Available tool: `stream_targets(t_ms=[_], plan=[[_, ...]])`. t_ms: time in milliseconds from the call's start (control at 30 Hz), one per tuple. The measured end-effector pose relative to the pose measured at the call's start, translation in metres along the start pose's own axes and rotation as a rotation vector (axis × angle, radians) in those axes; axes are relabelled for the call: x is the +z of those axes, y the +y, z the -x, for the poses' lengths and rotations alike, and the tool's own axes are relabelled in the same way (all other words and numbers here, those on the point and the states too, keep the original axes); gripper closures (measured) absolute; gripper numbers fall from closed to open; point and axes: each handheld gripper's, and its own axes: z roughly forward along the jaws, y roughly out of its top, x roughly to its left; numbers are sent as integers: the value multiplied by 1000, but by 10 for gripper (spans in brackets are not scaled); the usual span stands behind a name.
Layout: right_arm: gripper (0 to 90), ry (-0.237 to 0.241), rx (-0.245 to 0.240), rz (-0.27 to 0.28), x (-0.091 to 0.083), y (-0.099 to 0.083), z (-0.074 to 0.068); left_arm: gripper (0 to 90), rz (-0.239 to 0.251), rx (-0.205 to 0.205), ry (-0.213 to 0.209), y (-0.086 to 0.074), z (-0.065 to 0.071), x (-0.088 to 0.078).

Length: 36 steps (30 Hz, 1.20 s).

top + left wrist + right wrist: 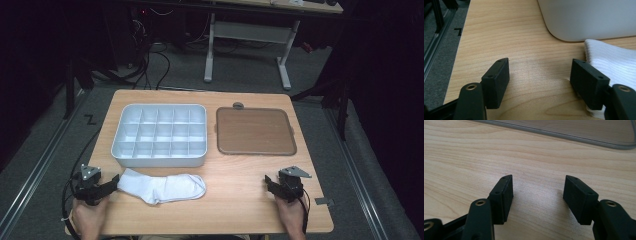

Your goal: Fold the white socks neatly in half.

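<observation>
Sock (162,187) lies flat on table (240,200), near edge, just below tray (159,134). My left gripper (112,184) stands open at its cuff; right gripper (270,184) open, empty, well apart.

The right gripper (537,195) is hovering low over a light wooden table (461,162), its two black jaws standing wide apart with bare wood showing between them. A brown tray with a grey rim (574,137) is lying on the table beyond the jaws, crossing the top edge.
</observation>
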Motion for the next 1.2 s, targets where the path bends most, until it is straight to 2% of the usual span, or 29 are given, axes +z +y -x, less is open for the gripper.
stream_targets(t_ms=[500, 633, 1200], plan=[[419, 0, 1, 0, 0, 0, 0, 323, 0, -9, -3, 1, -1, 0], [419, 0, 0, 0, 0, 0, 0, 324, -1, 5, 4, 0, 0, 0], [423, 3, -1, -1, 0, 0, 0, 314, -2, 18, 4, -1, 2, 1]])
